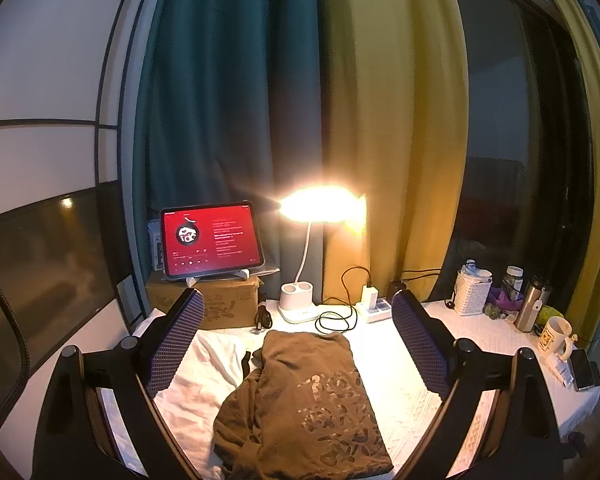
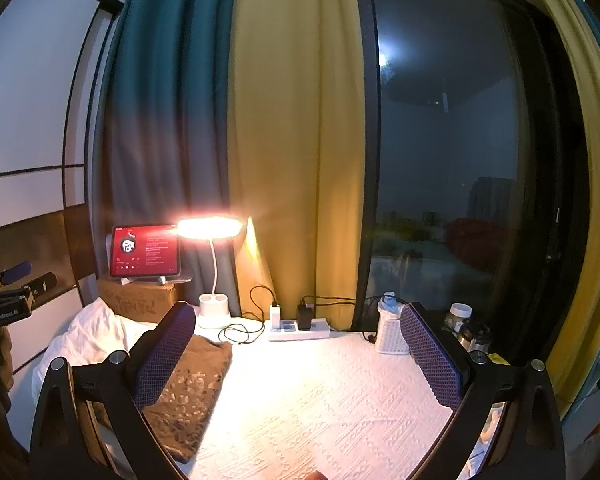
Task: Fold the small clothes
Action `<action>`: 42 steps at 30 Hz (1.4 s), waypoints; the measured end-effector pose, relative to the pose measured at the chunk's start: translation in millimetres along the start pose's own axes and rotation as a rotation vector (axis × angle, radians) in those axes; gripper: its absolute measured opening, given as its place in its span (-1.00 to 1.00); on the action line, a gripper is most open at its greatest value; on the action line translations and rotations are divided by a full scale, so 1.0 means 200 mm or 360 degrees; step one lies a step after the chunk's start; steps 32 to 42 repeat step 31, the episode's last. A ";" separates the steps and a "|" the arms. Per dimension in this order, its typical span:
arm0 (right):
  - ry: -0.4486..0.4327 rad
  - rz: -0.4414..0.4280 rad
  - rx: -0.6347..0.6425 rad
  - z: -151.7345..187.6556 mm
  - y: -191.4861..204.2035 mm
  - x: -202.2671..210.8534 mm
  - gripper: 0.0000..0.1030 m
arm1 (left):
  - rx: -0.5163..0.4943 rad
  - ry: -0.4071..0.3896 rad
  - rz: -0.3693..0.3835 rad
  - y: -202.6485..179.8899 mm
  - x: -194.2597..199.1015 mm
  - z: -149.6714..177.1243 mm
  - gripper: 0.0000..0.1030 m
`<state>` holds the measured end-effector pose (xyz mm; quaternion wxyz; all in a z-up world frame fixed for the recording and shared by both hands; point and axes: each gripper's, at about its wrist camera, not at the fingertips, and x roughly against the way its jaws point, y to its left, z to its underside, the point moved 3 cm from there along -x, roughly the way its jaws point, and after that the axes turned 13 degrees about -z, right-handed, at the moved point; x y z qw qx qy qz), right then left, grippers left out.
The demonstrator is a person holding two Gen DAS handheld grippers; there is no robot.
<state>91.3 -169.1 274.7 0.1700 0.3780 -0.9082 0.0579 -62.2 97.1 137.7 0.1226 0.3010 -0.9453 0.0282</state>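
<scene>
Both grippers hover spread wide with nothing held: the left gripper [image 1: 298, 338] frames the brown garment [image 1: 304, 404], the right gripper [image 2: 298, 354] sits over bare cloth with the garment under its left finger. That garment lies folded lengthwise on the white textured desk [image 2: 320, 392], its far edge near a coiled black cable [image 1: 336, 320]. A white cloth [image 1: 204, 368] touches its left edge. To its right the desk lies open up to the power strip [image 2: 300, 328] and white basket [image 2: 390, 334].

The brown shirt [image 1: 300, 400] is soft matt cloth with a shiny print; the white worktop cover [image 2: 320, 400] is rough, woven cloth; the flask [image 1: 534, 304] is brushed metal.
</scene>
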 end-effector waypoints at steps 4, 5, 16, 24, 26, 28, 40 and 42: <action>0.0003 0.0001 0.0005 0.00 0.00 0.00 1.00 | 0.0000 -0.0001 0.0007 0.00 0.00 0.00 0.83; 0.0004 0.0000 0.0005 0.00 0.00 0.00 0.99 | 0.0003 -0.0004 0.0009 0.00 0.00 0.00 0.83; 0.0013 -0.0008 0.0010 0.01 0.00 -0.01 0.99 | 0.0007 -0.0008 0.0011 0.01 0.00 0.01 0.83; 0.0016 -0.0011 0.0010 0.01 0.00 -0.02 0.99 | 0.0002 -0.0012 0.0017 0.01 0.00 0.01 0.83; 0.0017 -0.0011 0.0010 0.01 -0.01 -0.02 0.99 | 0.0001 -0.0014 0.0016 0.01 0.00 0.01 0.83; 0.0015 -0.0010 0.0010 0.01 0.00 -0.02 1.00 | 0.0002 -0.0014 0.0015 0.00 0.00 0.01 0.83; 0.0017 -0.0011 0.0009 0.01 0.00 -0.02 1.00 | 0.0001 -0.0018 0.0026 0.00 0.01 0.01 0.83; 0.0017 -0.0011 0.0009 0.01 0.00 -0.02 1.00 | 0.0001 -0.0018 0.0026 0.00 0.01 0.01 0.83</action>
